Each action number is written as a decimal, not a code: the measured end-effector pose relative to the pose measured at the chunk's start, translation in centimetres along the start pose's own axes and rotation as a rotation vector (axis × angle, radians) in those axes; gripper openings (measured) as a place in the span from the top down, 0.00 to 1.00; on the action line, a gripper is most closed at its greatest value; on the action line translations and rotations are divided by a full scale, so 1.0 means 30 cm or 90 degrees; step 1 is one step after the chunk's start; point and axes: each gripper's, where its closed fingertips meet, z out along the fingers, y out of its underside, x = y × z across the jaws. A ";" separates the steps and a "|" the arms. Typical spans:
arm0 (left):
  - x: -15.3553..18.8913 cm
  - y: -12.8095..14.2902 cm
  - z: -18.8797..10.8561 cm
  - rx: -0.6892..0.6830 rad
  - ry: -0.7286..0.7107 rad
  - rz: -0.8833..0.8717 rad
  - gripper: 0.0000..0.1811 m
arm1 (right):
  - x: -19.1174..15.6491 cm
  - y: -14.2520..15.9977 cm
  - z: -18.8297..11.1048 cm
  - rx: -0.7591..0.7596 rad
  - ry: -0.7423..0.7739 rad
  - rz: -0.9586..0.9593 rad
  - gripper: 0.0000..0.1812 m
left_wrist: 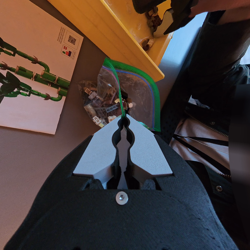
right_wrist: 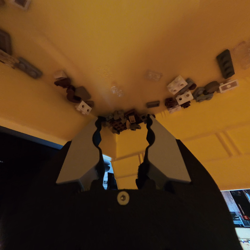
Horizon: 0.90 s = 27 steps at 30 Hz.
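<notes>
My left gripper (left_wrist: 124,117) is pinched tight on the green zip edge of a clear plastic bag (left_wrist: 136,97), holding its mouth up and open; the bag, part-filled with small building bricks (left_wrist: 97,106), lies straight ahead of the fingertips on the grey table (left_wrist: 24,169), its zip rim arcing away from the pinch and round to the right. An instruction booklet (left_wrist: 33,83) with green stems pictured on it lies flat to the left, and the yellow bin (left_wrist: 121,44) stands just beyond the bag, touching or nearly touching its far side. My right gripper (right_wrist: 123,119) stands wide apart, down in that bin's corner, its two tips set either side of a small heap of brown, grey and white bricks (right_wrist: 121,121) where floor meets wall. More loose bricks (right_wrist: 179,93) line that seam to both sides.
</notes>
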 end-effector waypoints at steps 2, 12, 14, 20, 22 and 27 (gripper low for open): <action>0.000 -0.001 0.002 -0.001 0.000 0.000 1.00 | 0.008 0.004 0.001 0.003 0.007 -0.013 0.65; 0.001 0.000 0.005 -0.002 0.000 0.000 1.00 | 0.039 0.000 -0.021 0.032 0.019 -0.020 0.96; 0.002 0.000 0.005 -0.003 -0.001 0.002 1.00 | 0.039 -0.029 -0.034 0.069 0.009 -0.015 0.96; 0.004 0.000 -0.001 0.001 -0.004 0.004 1.00 | 0.053 -0.008 -0.027 0.054 0.010 -0.005 0.96; 0.005 0.000 0.000 0.000 -0.004 0.005 1.00 | 0.065 -0.018 -0.055 0.088 0.022 -0.001 0.96; 0.003 -0.001 0.005 -0.002 -0.002 0.002 1.00 | 0.078 -0.045 -0.111 0.165 0.029 0.002 0.96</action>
